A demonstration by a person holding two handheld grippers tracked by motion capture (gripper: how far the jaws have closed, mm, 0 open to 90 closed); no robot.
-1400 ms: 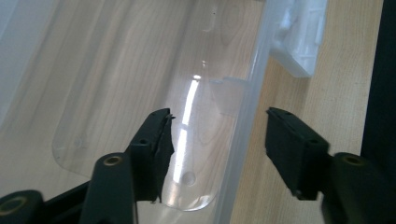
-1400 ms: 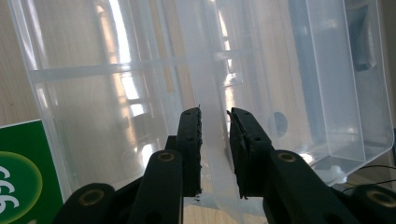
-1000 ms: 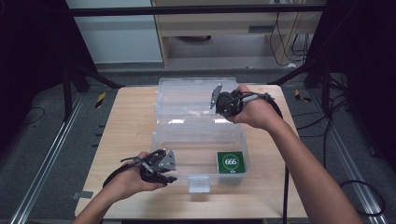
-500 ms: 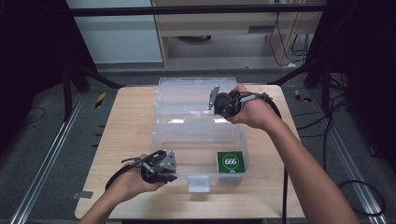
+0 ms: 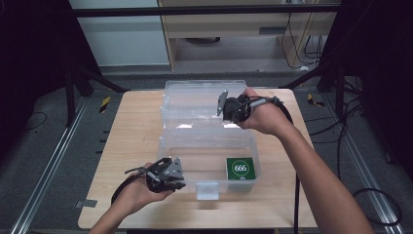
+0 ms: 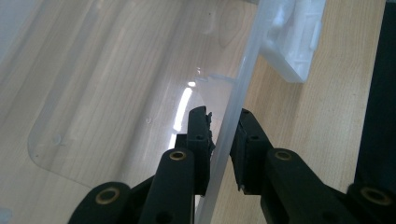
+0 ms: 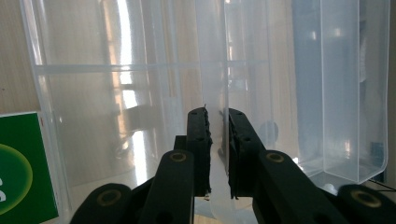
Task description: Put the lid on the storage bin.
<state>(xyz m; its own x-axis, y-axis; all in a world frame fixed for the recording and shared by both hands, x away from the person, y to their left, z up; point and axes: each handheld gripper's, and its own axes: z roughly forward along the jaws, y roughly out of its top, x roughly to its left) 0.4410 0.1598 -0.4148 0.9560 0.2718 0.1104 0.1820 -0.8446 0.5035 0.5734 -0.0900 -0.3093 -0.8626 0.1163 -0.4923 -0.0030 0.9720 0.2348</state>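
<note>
Both tongs clamp the clear box (image 5: 209,146): left tongs (image 6: 223,140) on its near-left rim, right tongs (image 7: 217,140) on its back wall.

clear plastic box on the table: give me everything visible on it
The clear plastic box is a see-through rectangular bin sitting near the middle of the wooden table, with its hinged lid open and propped behind it. A whitish latch hangs on its near wall. A green card sits inside at the near right corner. The left gripper clamps the near rim; the right gripper clamps the lid's edge.
</note>
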